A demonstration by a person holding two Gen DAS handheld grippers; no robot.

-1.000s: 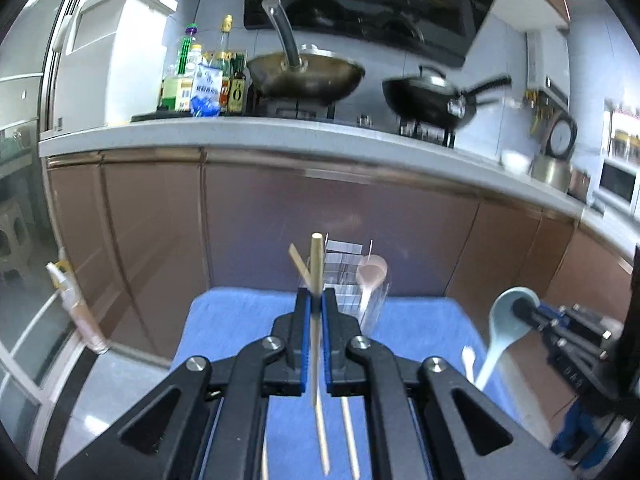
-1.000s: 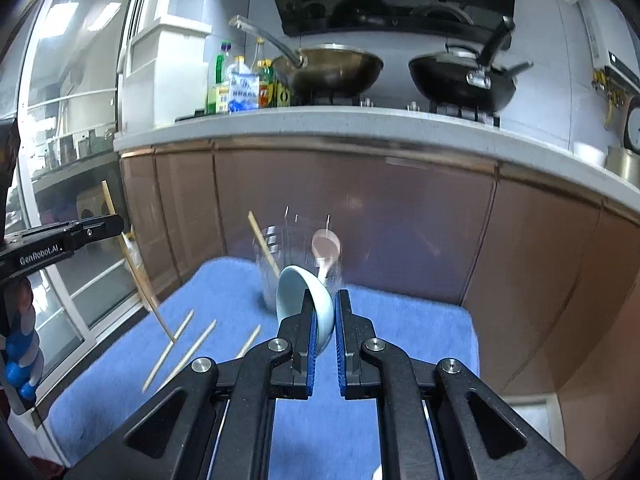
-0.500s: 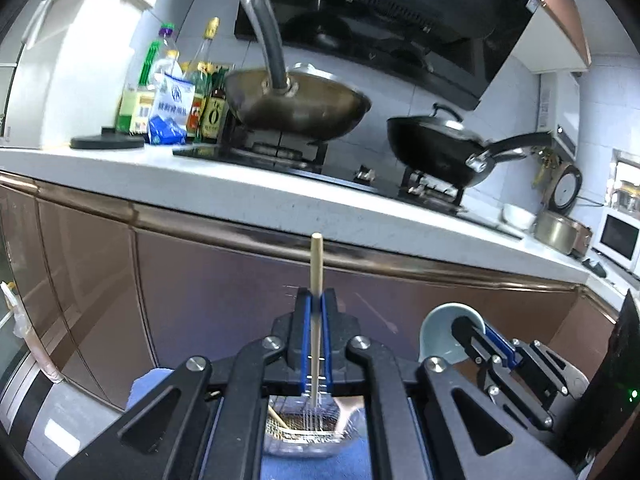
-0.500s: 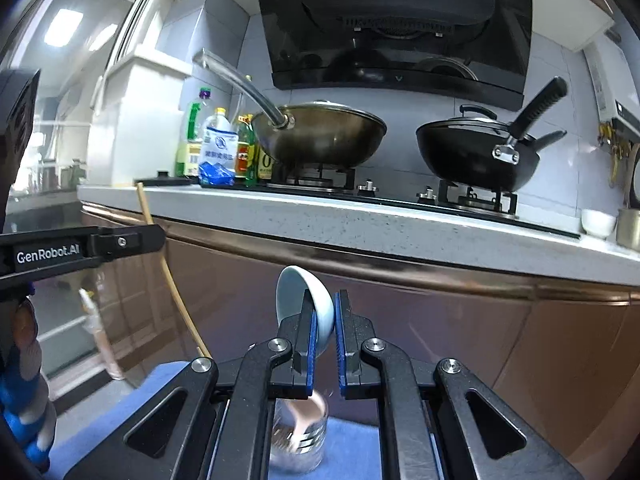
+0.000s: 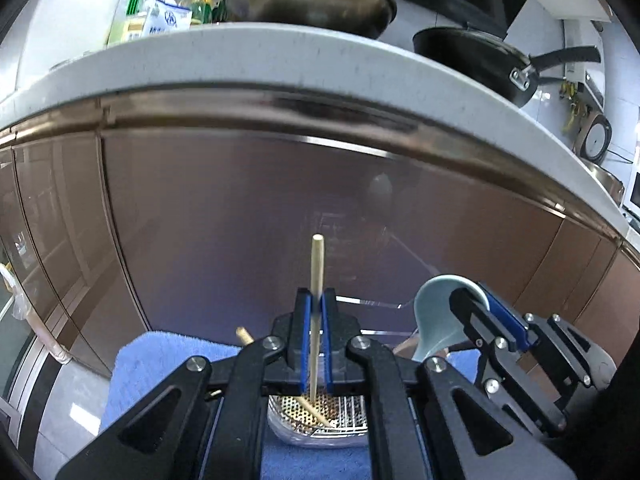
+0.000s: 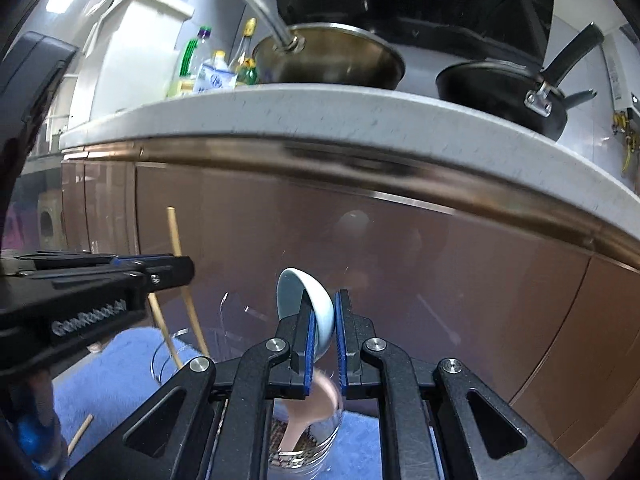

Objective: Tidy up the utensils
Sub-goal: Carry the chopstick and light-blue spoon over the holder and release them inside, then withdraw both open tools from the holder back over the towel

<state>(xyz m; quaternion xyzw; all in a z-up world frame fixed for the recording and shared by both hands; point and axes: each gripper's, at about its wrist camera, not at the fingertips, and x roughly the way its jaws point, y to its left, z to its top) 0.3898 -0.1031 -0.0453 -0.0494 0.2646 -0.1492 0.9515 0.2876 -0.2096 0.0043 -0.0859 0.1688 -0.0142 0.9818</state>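
My left gripper (image 5: 315,300) is shut on a wooden chopstick (image 5: 317,268), held upright with its lower end reaching down into the clear utensil holder (image 5: 320,424). Another chopstick (image 5: 244,335) leans in that holder. My right gripper (image 6: 322,304) is shut on a pale blue ceramic spoon (image 6: 304,300), bowl up, directly above the holder (image 6: 304,448), where a pink spoon (image 6: 312,404) stands. The right gripper with the blue spoon (image 5: 444,320) shows at the right of the left wrist view. The left gripper (image 6: 168,268) with its chopstick (image 6: 176,236) shows at the left of the right wrist view.
The holder stands on a blue towel (image 5: 160,364) in front of brown cabinet doors (image 5: 240,208). A loose chopstick (image 6: 80,434) lies on the towel (image 6: 112,380). Above, the white countertop (image 6: 360,116) carries a steel wok (image 6: 332,56), a black pan (image 6: 508,92) and bottles (image 6: 216,68).
Both grippers have come down and closer over the holder. The chopstick's lower end now reaches inside it, and the blue spoon hangs right above the pink spoon.
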